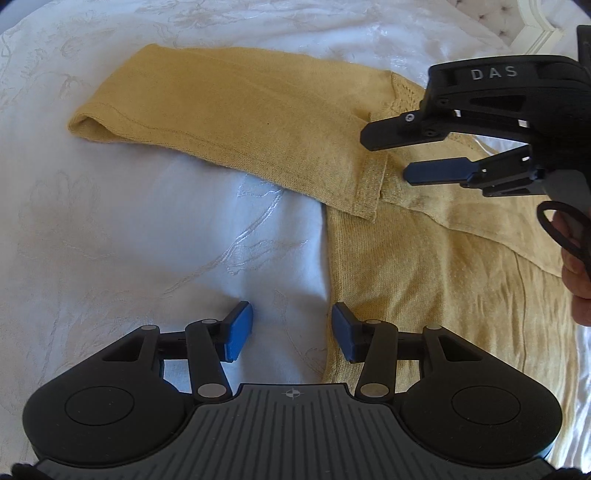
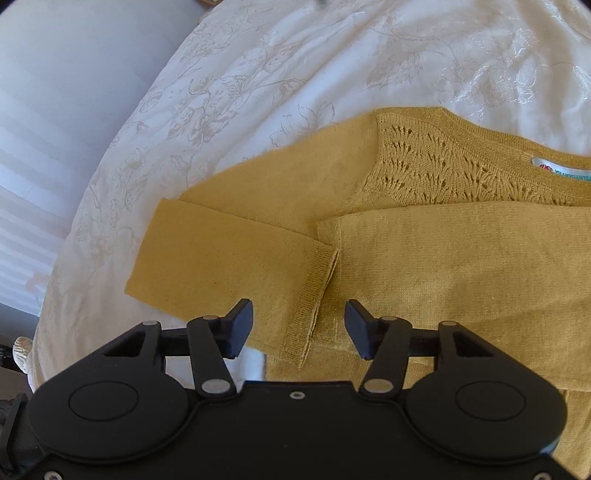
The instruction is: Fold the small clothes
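A mustard-yellow knit sweater (image 1: 443, 266) lies flat on a white embroidered bedspread (image 1: 147, 240). One sleeve (image 1: 229, 122) is folded back across the body, its ribbed cuff (image 1: 369, 192) resting on the chest. My left gripper (image 1: 291, 332) is open and empty, just above the sweater's side edge. My right gripper (image 1: 388, 158) shows in the left wrist view, open, hovering over the cuff. In the right wrist view the right gripper (image 2: 299, 328) is open and empty above the cuff (image 2: 314, 295); the lace yoke (image 2: 443, 173) and neck label (image 2: 561, 170) lie beyond.
The bedspread (image 2: 258, 74) curves down at the bed's left edge, with a pale wall or curtain (image 2: 44, 129) past it. A tufted headboard (image 1: 535, 22) shows at the far right in the left wrist view. A hand (image 1: 576, 266) holds the right gripper.
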### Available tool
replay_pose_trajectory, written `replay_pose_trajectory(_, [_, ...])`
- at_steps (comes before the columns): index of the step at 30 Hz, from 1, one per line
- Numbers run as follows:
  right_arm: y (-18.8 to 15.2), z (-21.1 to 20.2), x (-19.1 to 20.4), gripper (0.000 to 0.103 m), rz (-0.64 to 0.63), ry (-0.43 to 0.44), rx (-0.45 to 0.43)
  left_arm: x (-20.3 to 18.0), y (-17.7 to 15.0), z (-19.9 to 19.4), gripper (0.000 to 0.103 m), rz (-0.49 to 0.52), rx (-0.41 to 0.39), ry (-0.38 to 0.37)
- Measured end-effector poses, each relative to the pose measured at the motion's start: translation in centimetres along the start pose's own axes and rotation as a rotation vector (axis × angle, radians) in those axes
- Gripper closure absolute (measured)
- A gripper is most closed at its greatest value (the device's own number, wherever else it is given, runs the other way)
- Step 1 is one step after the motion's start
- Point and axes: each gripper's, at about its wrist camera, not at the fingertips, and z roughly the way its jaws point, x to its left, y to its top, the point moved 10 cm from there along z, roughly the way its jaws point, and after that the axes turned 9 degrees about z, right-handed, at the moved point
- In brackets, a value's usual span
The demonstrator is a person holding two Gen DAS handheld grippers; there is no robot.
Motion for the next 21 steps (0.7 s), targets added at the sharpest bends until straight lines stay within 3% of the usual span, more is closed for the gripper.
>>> replay_pose_trajectory(7, [0.2,2.0,-0.1,0.046,0.037,0.009,0.014,0.6,0.1,0.0,0.056,-0.009,0.000,-0.019])
replay_pose_trajectory(8, [0.3,2.0,-0.2,0.056,0.046,0.014,0.012,0.7,0.1,0.0,0.056,-0.012,-0.001,-0.019])
replay_pose_trajectory(9, [0.4,2.2,-0.2,0.076,0.056,0.011,0.016,0.7,0.2,0.0,0.056,-0.015,-0.002,-0.019])
replay_pose_trajectory(11, [0.3,2.6,-0.4,0.092,0.069,0.005,0.038,0.7,0.2,0.1,0.056,-0.018,-0.002,-0.014])
replay_pose_trajectory(16, [0.8,1.3,0.7,0.093,0.058,0.028,0.019,0.7,0.2,0.0,0.056,-0.024,-0.001,-0.002])
replay_pose_trajectory(21, [3.1,-5.4,2.6,0.093,0.040,0.130,-0.068,0.5,0.2,0.0,0.054,-0.043,-0.003,0.013])
